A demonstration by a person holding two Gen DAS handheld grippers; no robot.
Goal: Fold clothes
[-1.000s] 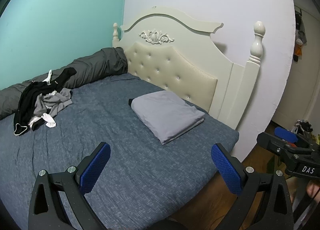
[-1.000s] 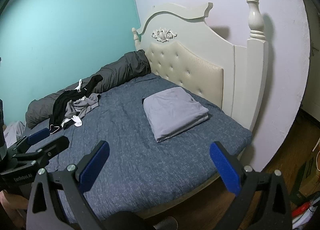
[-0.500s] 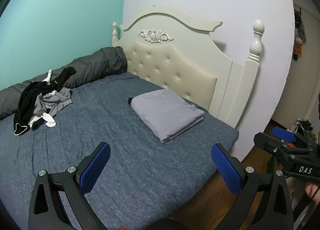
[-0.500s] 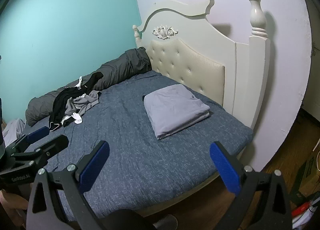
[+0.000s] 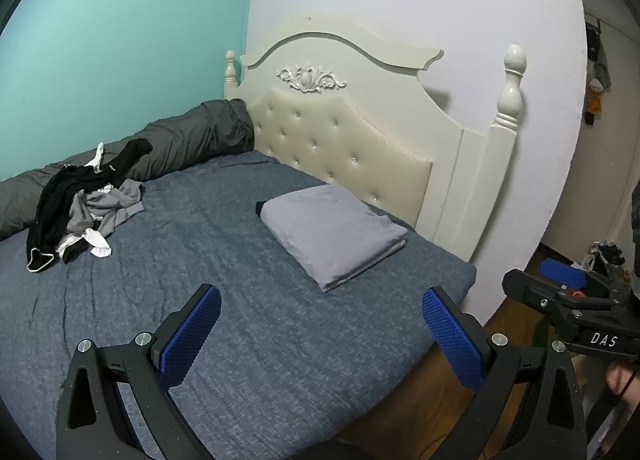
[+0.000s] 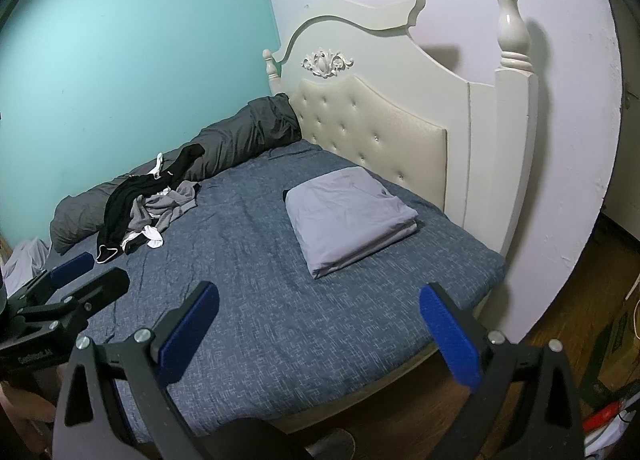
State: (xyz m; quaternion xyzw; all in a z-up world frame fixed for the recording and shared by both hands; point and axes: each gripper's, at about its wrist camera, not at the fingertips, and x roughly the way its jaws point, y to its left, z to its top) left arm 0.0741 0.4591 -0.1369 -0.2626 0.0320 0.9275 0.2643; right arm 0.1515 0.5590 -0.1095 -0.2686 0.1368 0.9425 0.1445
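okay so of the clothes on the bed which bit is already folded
The light grey garment near the headboard: it lies as a flat, neat rectangle. The other clothes, a black, grey and white pile by the dark rolled blanket, are crumpled and tangled.

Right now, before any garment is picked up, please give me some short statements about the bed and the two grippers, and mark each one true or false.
1. Both the left gripper and the right gripper are open and empty. True.
2. The folded grey stack lies near the headboard. True.
3. The pile of unfolded clothes lies on the floor. False: it lies on the bed, beside the dark rolled duvet.
4. The right gripper touches the folded grey stack. False: it is apart from it.
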